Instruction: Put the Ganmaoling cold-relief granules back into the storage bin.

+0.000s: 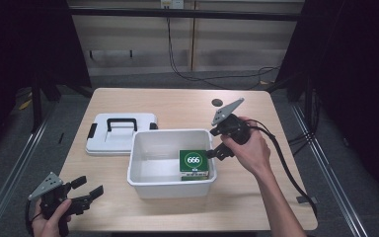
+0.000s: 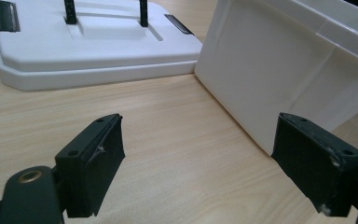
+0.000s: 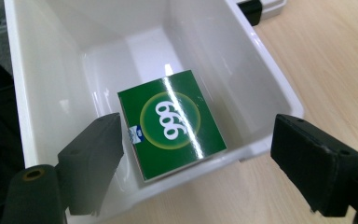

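**Green box lying in the open bin, right tongs spread over the rim**

The green box [image 1: 194,163], printed "666", lies flat in the near-right corner of the white bin [image 1: 143,185], label up. The right gripper [image 1: 216,149] hovers at the bin's right rim with its jaws wide and nothing between them; the jaws straddle the box and the rim from above. The left gripper [image 1: 86,190] rests at the near-left of the table [image 1: 177,101], jaws also wide and empty, pointing toward the bin wall. The lid [image 1: 121,133], handle up, lies just left of and behind the bin. The step appears to be placing or taking the box; which one cannot be told. Closing the bin would next call for fetching the lid. The box's sides and the bin's near floor are hidden.
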`<state>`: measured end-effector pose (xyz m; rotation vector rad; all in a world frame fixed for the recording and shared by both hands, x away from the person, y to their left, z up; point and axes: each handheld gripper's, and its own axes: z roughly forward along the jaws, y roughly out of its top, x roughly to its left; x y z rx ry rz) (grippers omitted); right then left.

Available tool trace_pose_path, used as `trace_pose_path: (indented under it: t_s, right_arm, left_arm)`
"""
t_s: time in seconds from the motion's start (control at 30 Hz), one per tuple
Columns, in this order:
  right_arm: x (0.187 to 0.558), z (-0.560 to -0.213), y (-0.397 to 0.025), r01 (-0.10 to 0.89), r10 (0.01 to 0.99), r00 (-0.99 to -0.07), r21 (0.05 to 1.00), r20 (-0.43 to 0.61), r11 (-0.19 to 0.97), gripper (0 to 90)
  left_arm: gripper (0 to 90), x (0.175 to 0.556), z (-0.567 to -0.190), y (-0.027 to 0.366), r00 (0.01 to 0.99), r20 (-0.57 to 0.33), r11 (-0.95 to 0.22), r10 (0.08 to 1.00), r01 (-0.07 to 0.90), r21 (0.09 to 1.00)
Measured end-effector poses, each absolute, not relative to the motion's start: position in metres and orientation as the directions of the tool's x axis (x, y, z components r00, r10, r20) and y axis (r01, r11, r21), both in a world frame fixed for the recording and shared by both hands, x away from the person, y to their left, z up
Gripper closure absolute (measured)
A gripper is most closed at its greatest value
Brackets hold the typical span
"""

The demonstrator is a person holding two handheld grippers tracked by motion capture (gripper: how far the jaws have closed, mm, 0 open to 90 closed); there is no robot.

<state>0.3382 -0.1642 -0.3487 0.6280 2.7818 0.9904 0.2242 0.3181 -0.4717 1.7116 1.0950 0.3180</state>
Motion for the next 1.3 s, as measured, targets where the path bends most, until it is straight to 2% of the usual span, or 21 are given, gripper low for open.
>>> trace_pose_path:
  t_s: [0.37,0.87,1.13,1.3]
  right_arm:
    - [0.313,-0.358,-0.203,0.375,0.537,-0.844,0.714,0.0,0.591,16.3]
    - [0.283,-0.385,-0.244,0.424,0.62,-0.784,0.743,0.015,0.518,16.4]
    - [0.262,-0.408,-0.286,0.479,0.737,-0.675,0.78,0.034,0.403,14.7]
    - [0.255,-0.423,-0.299,0.505,0.764,-0.643,0.778,0.05,0.374,14.4]
  left_arm:
    - [16.1,0.224,-0.472,0.318,0.546,-0.282,-0.049,0.789,0.514,0.856]
    - [16.1,0.224,-0.471,0.318,0.542,-0.279,-0.047,0.793,0.511,0.858]
    - [16.1,0.224,-0.471,0.319,0.54,-0.274,-0.051,0.796,0.511,0.858]
    - [16.1,0.224,-0.471,0.318,0.542,-0.279,-0.048,0.793,0.512,0.858]
